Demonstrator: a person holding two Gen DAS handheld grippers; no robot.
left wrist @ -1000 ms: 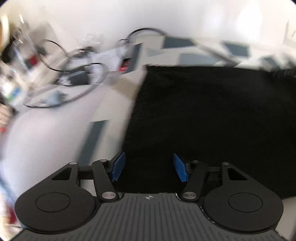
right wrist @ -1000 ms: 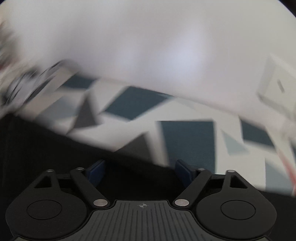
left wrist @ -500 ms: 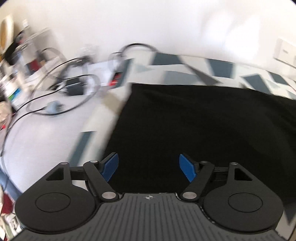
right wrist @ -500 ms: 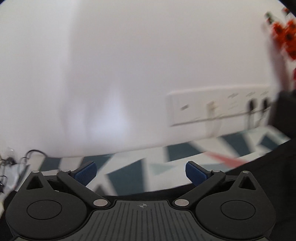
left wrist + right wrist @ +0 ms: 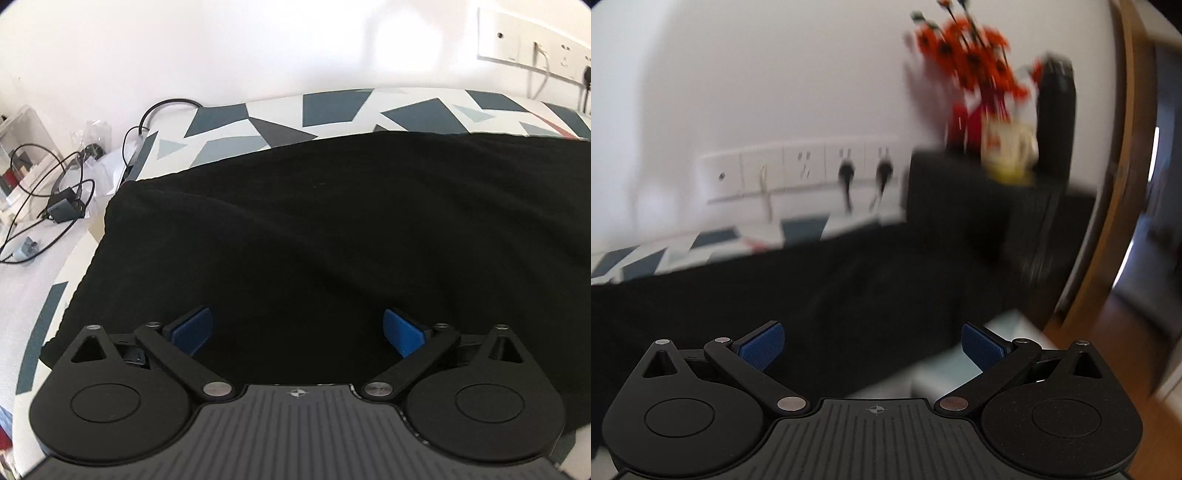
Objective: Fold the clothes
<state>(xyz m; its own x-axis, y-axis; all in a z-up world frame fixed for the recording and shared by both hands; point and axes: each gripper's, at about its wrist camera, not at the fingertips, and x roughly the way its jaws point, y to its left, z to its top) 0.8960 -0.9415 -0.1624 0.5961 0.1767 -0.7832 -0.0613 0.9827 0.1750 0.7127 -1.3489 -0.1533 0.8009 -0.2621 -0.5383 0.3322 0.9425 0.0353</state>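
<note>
With the fingers of the left gripper (image 5: 297, 334) and right gripper (image 5: 872, 344) just opened wide and empty over the black garment (image 5: 332, 236) spread on the patterned bench (image 5: 332, 107), each should pinch one edge only.

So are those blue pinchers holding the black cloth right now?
No, nothing is held. The left hand-held gripper has just been opening above the black cloth with nothing between its pads. The right hand-held gripper is open and empty too.

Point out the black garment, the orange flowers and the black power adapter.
black garment (image 5: 332, 240), left wrist view, middle of the cloth.
orange flowers (image 5: 967, 55), right wrist view, blurred blooms.
black power adapter (image 5: 63, 210), left wrist view, its body.
</note>
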